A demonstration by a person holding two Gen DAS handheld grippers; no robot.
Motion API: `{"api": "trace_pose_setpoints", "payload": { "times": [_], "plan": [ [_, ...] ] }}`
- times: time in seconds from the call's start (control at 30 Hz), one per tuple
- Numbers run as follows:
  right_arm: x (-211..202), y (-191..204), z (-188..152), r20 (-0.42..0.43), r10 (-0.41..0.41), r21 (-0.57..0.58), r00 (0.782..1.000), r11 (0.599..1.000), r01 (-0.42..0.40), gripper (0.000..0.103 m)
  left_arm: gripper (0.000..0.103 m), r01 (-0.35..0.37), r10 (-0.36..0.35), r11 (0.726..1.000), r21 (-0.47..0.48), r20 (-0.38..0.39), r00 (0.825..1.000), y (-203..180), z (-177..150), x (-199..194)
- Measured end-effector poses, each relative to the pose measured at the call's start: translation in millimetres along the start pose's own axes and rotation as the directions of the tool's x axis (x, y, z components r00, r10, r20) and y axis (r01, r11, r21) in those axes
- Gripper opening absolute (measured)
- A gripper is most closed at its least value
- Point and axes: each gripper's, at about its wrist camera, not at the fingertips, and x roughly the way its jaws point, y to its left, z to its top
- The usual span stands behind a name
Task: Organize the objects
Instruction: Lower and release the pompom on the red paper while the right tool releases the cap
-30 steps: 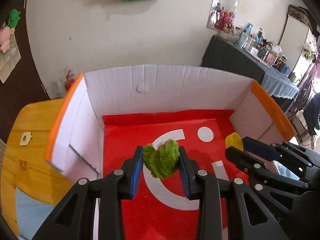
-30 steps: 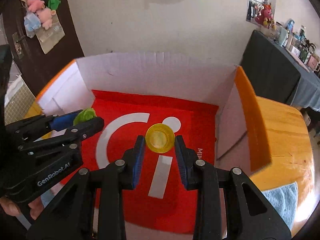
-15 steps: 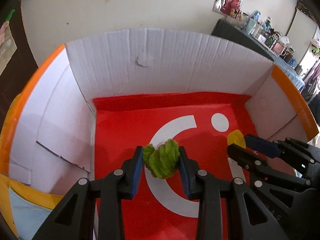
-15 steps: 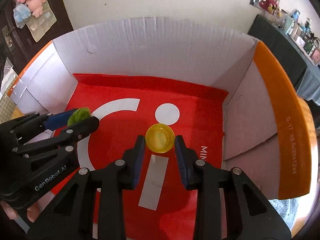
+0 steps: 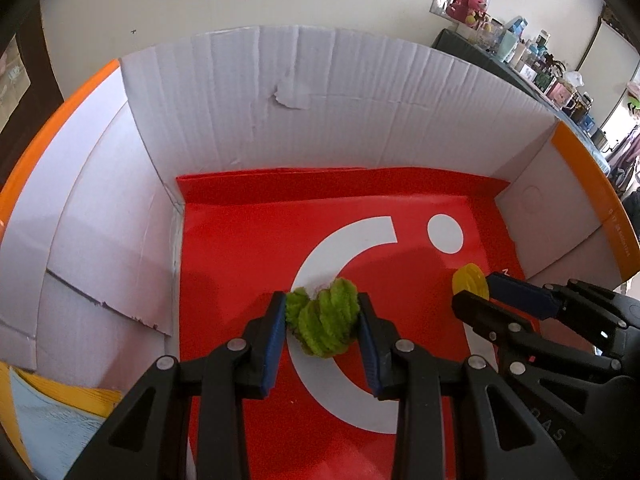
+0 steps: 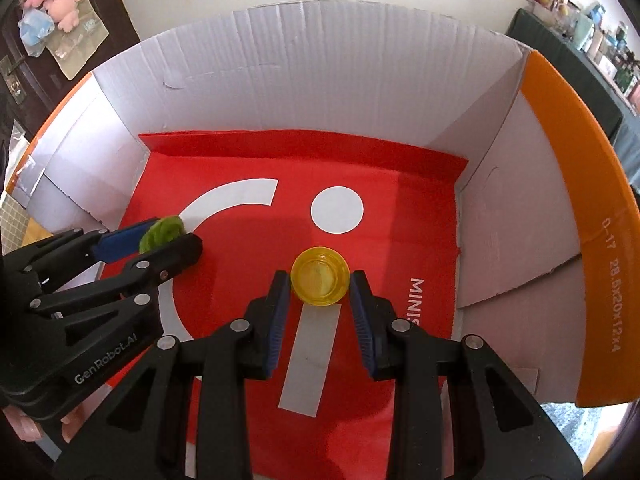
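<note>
Placing step is judged to be in hand: both items are carried inside the cardboard box (image 5: pixel 360 92), not yet let go.

Left wrist view:
- Left tool (image 5: pixel 322 322) is closed down on a fuzzy green chenille bundle (image 5: pixel 324 320); both blue pads (image 5: pixel 274 344) are pressed against its sides, gap only as wide as the bundle.
- The bundle is seen over the white arc of the logo on the red printed sheet (image 5: pixel 240 260) lining the box floor. Whether it is touching the sheet or held just above cannot be told.
- Right tool (image 5: pixel 476 296) is seen at the right edge with a yellow item (image 5: pixel 469 282) at its tips, near the right wall.
- White corrugated walls with orange flap edges (image 5: pixel 588 184) surround on three sides; a torn flap is seen on the left wall.

Right wrist view:
- Right tool (image 6: pixel 319 280) is clamped on a small translucent yellow cup (image 6: pixel 319 280), mouth facing the camera, pads touching both sides.
- The cup is seen over the white bar of the logo on the sheet (image 6: pixel 408 216), below the white dot. Contact with the floor cannot be confirmed.
- Left tool (image 6: pixel 168 236) is seen at left, the green bundle (image 6: pixel 162 232) pinched at its tips.

Next move, as judged: both tools to be lowered until the items are seated on the sheet, well apart, then opened and lifted straight out. The cup on its side could roll; the chenille could snag on a pad.
</note>
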Motion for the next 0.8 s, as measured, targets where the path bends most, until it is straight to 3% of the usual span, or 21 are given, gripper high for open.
{"api": "trace_pose_setpoints", "payload": {
  "times": [0.33, 0.4, 0.47, 0.8],
  "plan": [
    [-9.9, -5.2, -4.3, -0.004, 0.012, 0.01, 1.0, 1.0, -0.012, 0.03, 0.037, -0.006, 0.006, 1.0, 0.005, -0.001, 1.0, 2.0, 1.7, 1.0],
    [-11.0, -6.9, -7.1, -0.001, 0.011, 0.01, 1.0, 1.0, -0.011, 0.033, 0.04, -0.005, 0.005, 1.0, 0.005, 0.0, 1.0, 3.5, 0.5, -0.1],
    [-14.0, -5.0, -7.8, 0.005, 0.009, 0.012, 1.0, 1.0, -0.009, 0.052, 0.044, 0.0, 0.0, 1.0, 0.007, 0.0, 1.0, 5.6, -0.8, -1.4],
    [-30.2, -15.7, -22.3, 0.049, 0.009, 0.008, 0.999, 1.0, -0.01, 0.054, 0.05, -0.018, 0.017, 0.999, 0.029, 0.041, 0.999, -1.3, -0.4, -17.3]
  ]
}}
